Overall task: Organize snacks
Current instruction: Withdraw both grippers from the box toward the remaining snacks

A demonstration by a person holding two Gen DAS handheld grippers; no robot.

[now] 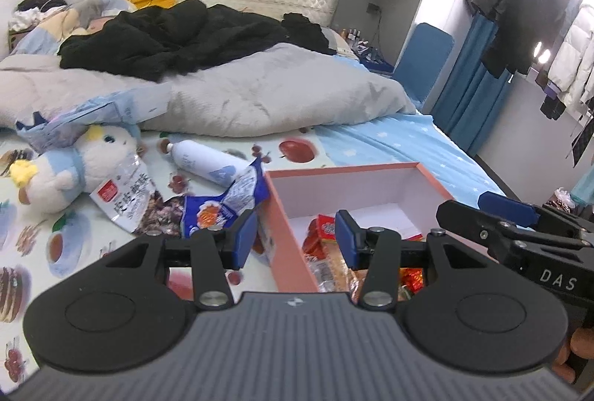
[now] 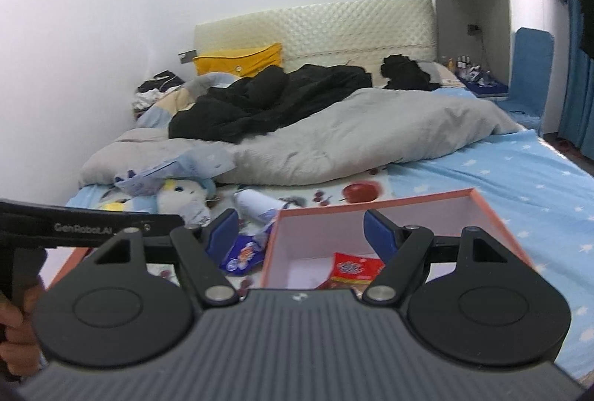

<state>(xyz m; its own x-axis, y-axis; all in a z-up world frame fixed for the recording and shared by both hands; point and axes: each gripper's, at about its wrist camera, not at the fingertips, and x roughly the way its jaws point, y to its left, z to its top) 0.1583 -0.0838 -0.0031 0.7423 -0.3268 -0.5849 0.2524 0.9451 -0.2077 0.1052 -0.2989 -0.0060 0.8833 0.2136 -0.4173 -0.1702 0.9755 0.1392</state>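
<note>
The left gripper [image 1: 295, 237] hovered over the near-left wall of the pink box [image 1: 286, 215], its blue-padded jaws standing apart with nothing between them. The right gripper [image 2: 300, 234] was likewise parted and empty, poised above the same box [image 2: 371, 204], and its dark body entered the left wrist view at the right edge. A hand [image 2: 16, 338] held the left gripper's handle at the lower left of the right wrist view.

The box lay open on the bed, on a fruit-printed sheet [image 1: 44, 237]. Inside it, toward the near end, lay a red snack packet [image 2: 356, 267] and further orange and red wrappers [image 1: 330, 263]; the far part of its white floor was bare.

Outside the box, just beside its left wall, lay a blue snack bag [image 1: 226, 204]. To the left of that was a clear snack bag with a red label [image 1: 126, 200], partly overlapping the blue one. A white bottle [image 1: 204, 161] lay on its side behind them, and a plush toy [image 1: 70, 167] rested farther left. A grey duvet [image 1: 260, 96] with black clothing [image 1: 167, 37] on top covered the far half of the bed.
</note>
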